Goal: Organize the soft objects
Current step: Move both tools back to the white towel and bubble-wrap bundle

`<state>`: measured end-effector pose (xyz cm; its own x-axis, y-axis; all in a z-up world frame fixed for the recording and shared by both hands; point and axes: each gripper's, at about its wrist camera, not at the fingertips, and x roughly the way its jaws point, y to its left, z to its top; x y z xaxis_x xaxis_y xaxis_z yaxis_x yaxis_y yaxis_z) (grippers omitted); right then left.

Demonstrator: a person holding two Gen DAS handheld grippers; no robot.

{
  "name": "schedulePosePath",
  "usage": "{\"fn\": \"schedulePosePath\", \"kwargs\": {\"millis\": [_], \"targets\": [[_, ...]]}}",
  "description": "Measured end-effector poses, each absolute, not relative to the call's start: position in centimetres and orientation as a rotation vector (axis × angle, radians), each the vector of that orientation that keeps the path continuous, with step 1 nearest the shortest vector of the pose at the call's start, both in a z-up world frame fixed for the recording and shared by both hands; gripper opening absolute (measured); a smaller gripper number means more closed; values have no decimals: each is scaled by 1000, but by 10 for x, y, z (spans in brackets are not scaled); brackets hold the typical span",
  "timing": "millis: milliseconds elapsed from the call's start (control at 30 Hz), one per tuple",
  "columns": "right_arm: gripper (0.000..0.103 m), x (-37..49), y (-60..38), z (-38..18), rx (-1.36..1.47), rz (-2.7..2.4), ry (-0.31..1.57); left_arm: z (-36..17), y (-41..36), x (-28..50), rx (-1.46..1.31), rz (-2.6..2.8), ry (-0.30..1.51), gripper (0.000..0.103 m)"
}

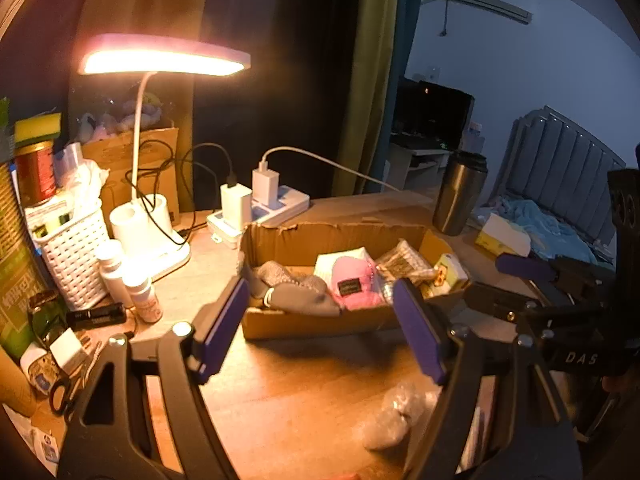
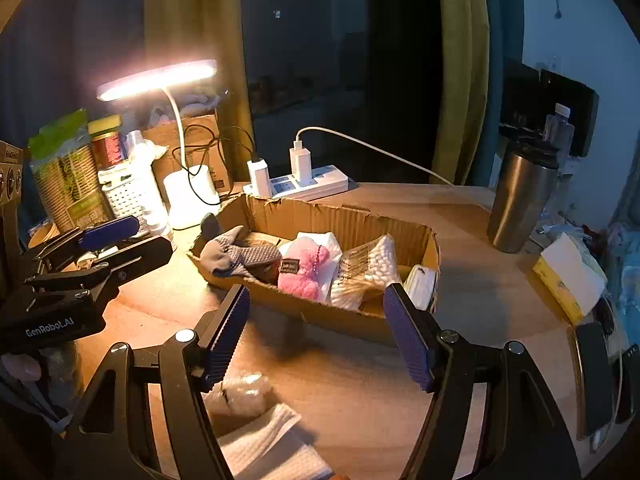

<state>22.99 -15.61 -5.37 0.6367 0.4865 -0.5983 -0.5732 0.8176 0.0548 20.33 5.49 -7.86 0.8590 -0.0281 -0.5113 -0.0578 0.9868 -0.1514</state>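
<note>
The cardboard box (image 2: 320, 316) is sitting mid-frame on the tabletop (image 2: 360, 380), its long axis running from centre left down to centre right in the right wrist view. The crinkled clear bag (image 2: 244, 394) is lying in the lower left, nearest the right hand-held gripper (image 2: 326, 334), just under its left finger. Both that and the left hand-held gripper (image 1: 324, 326) are hanging released, grasping nothing.

Lit desk lamp (image 1: 164, 58), perhaps dark window
</note>
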Motion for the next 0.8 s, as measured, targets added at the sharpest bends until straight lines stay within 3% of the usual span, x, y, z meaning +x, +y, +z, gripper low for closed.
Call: {"fn": "schedulePosePath", "kwargs": {"millis": [800], "targets": [[73,160,-173,-79,-176,590,653,-96,41,127,-186,4,509,76]]}}
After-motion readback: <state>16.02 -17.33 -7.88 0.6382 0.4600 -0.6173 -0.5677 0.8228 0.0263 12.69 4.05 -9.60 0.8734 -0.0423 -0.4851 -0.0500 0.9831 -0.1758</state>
